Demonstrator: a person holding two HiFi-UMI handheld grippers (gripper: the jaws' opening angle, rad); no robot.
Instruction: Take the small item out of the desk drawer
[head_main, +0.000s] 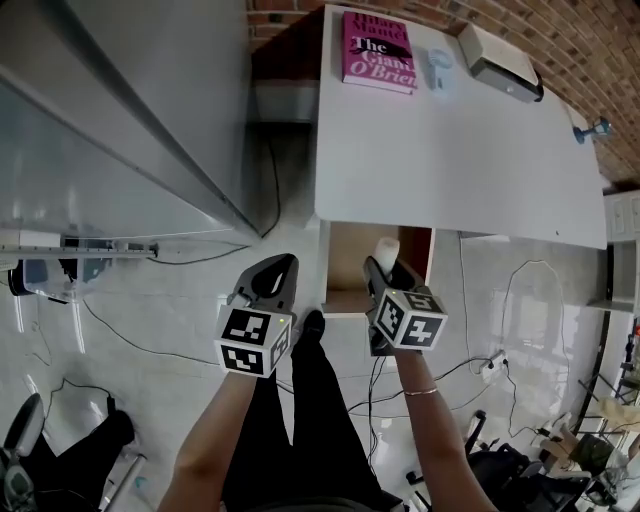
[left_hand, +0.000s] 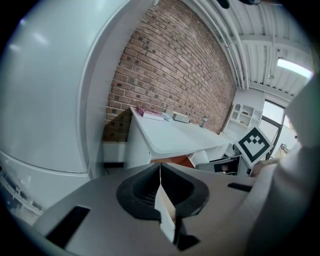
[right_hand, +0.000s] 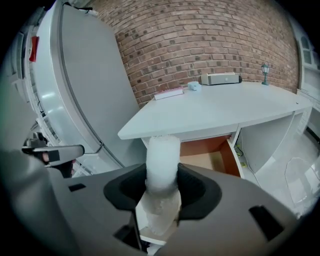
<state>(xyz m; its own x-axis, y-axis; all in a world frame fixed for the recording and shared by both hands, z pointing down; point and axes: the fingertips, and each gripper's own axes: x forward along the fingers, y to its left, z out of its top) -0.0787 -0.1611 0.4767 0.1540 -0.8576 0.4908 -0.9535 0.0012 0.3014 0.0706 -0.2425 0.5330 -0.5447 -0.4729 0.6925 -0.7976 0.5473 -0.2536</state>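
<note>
Retrieval nearly complete: right gripper (right_hand: 161, 187), fingers clamped on the small white item (right_hand: 162, 155), holds it over the open drawer (right_hand: 227, 155) beneath the worktop (right_hand: 215, 112); left gripper (left_hand: 160, 195), fingers together, is empty. Remaining, likely: carrying it clear.

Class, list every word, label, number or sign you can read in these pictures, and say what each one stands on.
"The Giant O'Brien": cover of the pink book on the white desk.
"Hilary Mantel": faint, along the top of the same cover.
Red tag on the large grey cabinet: too small to read.
Marker cubes: square patterns only, no words.
</note>
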